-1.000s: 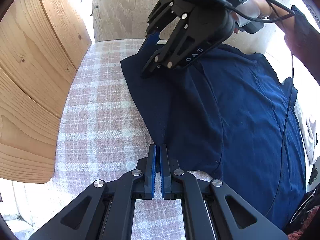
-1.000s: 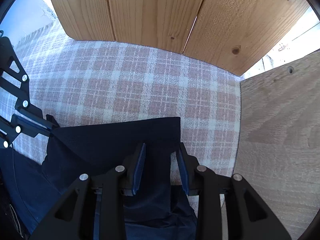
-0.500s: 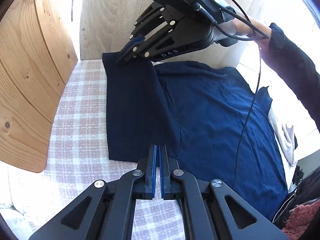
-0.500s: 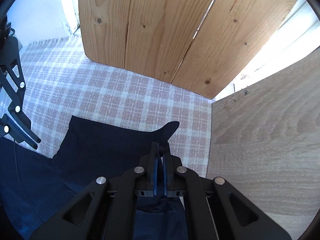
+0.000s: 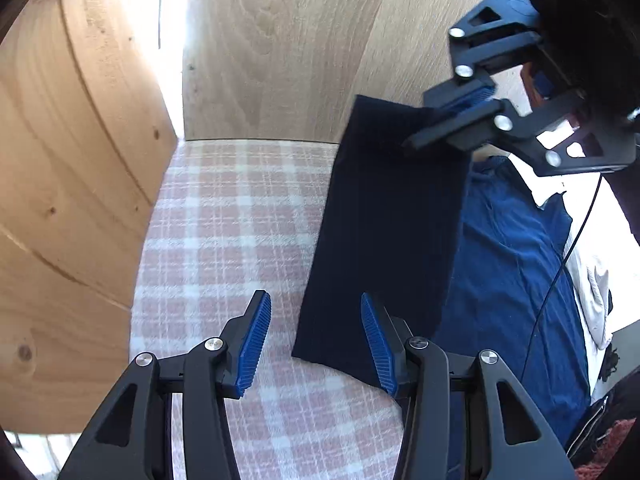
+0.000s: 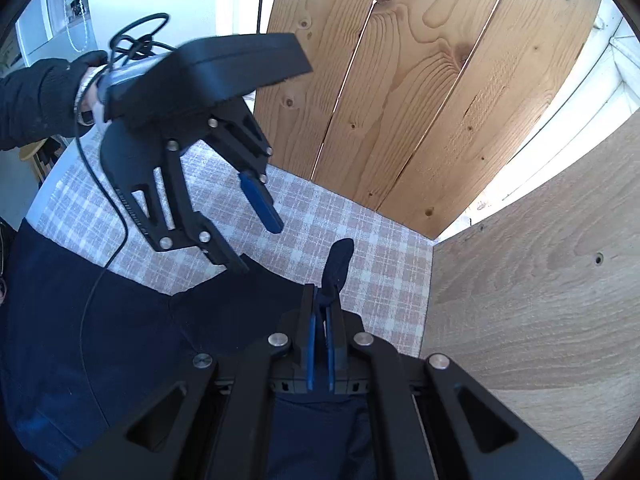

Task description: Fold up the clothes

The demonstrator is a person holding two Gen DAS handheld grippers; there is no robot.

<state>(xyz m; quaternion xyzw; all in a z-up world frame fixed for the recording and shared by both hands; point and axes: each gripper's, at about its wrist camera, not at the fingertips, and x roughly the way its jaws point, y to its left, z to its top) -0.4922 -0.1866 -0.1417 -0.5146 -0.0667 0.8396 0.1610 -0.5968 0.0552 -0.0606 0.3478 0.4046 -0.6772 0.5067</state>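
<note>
On the left of the left wrist view stand pine boards, and next to them a paler wooden panel closes off the back of the table, which is covered by a pink and white checked cloth. The left gripper hangs over this cloth with its jaws opening; nothing is pinched between its blue pads, though the near corner of the dark blue garment lies just below the right-hand one. Further right, a flap of that garment is lifted off the table and hangs down from the right gripper, whose jaws are clamped tight on the flap's upper corner. The rest of the garment lies flat on the table to the right, with a thin black cable running over it and something white beyond its edge.
</note>
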